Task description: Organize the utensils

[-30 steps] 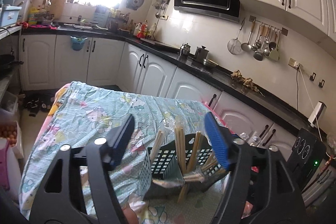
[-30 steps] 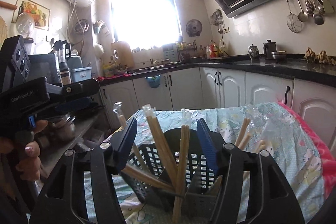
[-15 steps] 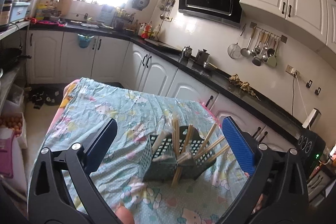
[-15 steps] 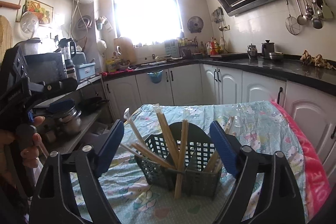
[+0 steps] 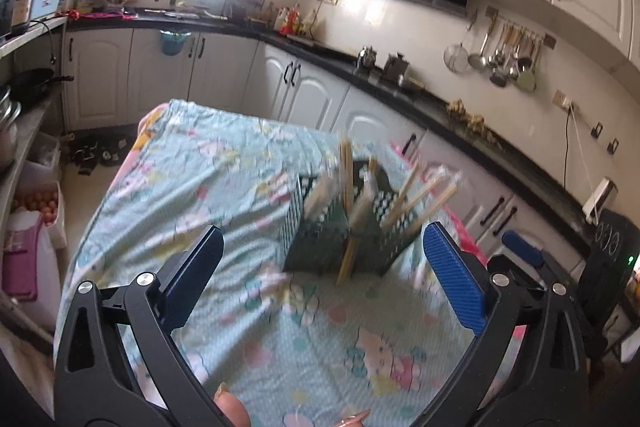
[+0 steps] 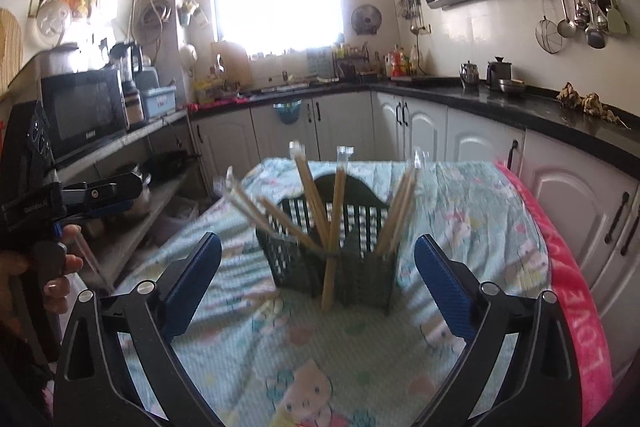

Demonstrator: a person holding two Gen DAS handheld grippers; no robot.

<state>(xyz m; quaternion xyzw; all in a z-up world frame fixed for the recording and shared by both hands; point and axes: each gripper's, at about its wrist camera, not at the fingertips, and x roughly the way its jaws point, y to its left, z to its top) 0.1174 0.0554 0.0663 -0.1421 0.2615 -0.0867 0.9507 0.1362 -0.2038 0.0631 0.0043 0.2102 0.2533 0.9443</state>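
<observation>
A dark green mesh utensil basket stands upright on a table covered with a light cartoon-print cloth. Several wrapped wooden chopsticks stick out of it at different angles; one pair leans against its front. My left gripper is open and empty, held back from the basket. My right gripper is open and empty, also short of the basket. The left gripper also shows at the left edge of the right wrist view.
White kitchen cabinets under a black counter run behind and to the right of the table. A shelf with a microwave stands left of the table. A pink cloth edge hangs on the table's right side. Hanging ladles are on the wall.
Both grippers have drawn back from the basket and opened wide. A second ago their fingers stood close around the chopsticks; now the basket sits farther ahead of both.
</observation>
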